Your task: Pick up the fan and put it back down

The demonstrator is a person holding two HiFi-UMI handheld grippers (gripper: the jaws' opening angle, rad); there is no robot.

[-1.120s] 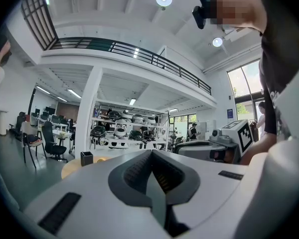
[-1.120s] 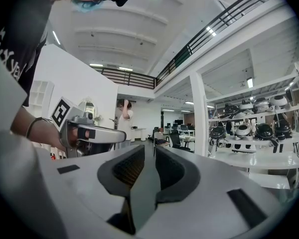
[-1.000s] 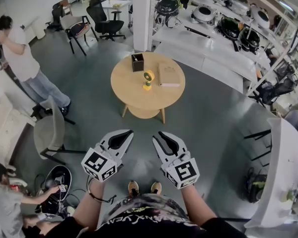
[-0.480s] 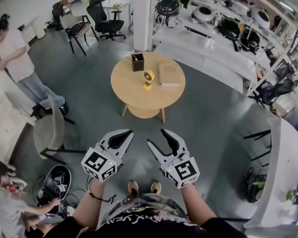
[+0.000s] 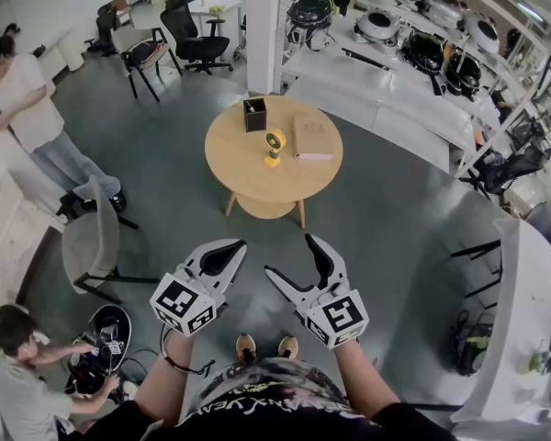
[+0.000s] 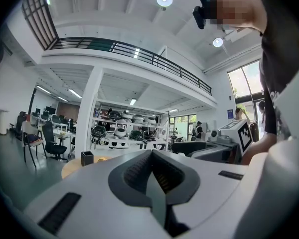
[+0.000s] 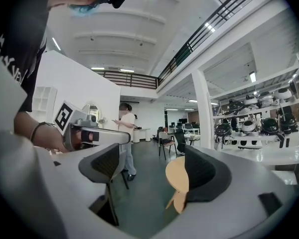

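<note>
The fan point(image 5: 274, 147) stands untouched on the round wooden bench point(image 5: 248, 186). It's a small yellow one, upright on its own base, about at the bench's middle. On the bench's far edge, left of the fan, stands a dark square holder point(image 5: 254, 115). On the bench's right half lies a flat tan box point(image 5: 312, 139), just beside the fan, and I can't tell whether the two touch.

Both grippers hang on the near side of the bench, well apart from it, over the grey floor point(image 5: 386, 219). The left gripper point(image 5: 233, 246) has its fingers point(image 6: 139, 171) pressed together, nothing between them. The right gripper point(image 5: 290, 256) is different. Its fingers have just been opening and stand wide apart, with only air between them. Through that gap, in the right gripper view, the bench's edge shows far off.

Round about, a white pillar point(image 5: 262, 30) rises just behind the bench, and white shelving point(image 5: 386, 90) loaded with dark round machines runs off behind the bench to the right. A grey chair point(image 5: 92, 242) sits left of the bench, toward its near side. A person in a white top point(image 5: 32, 99) stands well left of the bench. Another person point(image 5: 18, 384) crouches farther off to the near left, over a black device point(image 5: 101, 338).
</note>
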